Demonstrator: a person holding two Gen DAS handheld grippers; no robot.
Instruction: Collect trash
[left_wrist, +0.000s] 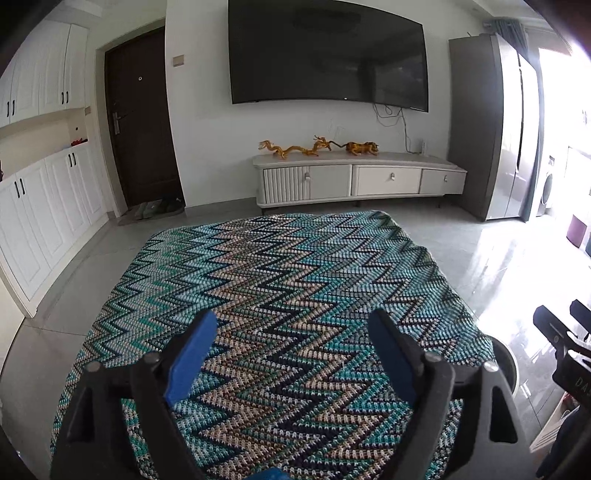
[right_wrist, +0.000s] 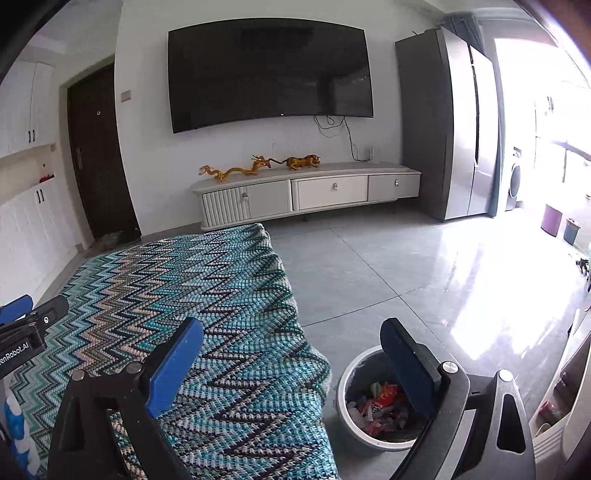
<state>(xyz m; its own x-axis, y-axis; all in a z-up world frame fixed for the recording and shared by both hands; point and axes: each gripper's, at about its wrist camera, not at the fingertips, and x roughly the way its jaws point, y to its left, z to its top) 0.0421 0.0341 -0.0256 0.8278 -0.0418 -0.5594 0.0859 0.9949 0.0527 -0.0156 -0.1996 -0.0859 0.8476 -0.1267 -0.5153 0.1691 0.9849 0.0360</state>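
Observation:
A round grey bin with a white rim (right_wrist: 341, 387) stands on the floor right of the table and holds several crumpled wrappers (right_wrist: 380, 404). Its rim also shows in the left wrist view (left_wrist: 511, 363). My right gripper (right_wrist: 295, 354) is open and empty, straddling the table's right edge above the bin. My left gripper (left_wrist: 295, 339) is open and empty above the zigzag-patterned cloth (left_wrist: 280, 288) that covers the table. I see no loose trash on the cloth. The left gripper also shows at the left edge of the right wrist view (right_wrist: 26, 325).
A white TV cabinet (left_wrist: 362, 177) with gold figurines (left_wrist: 317, 147) stands at the far wall under a wall TV (left_wrist: 328, 55). A grey fridge (left_wrist: 495, 129) is at the right, white cupboards (left_wrist: 48, 199) at the left. Glossy tile floor (right_wrist: 406, 273) surrounds the table.

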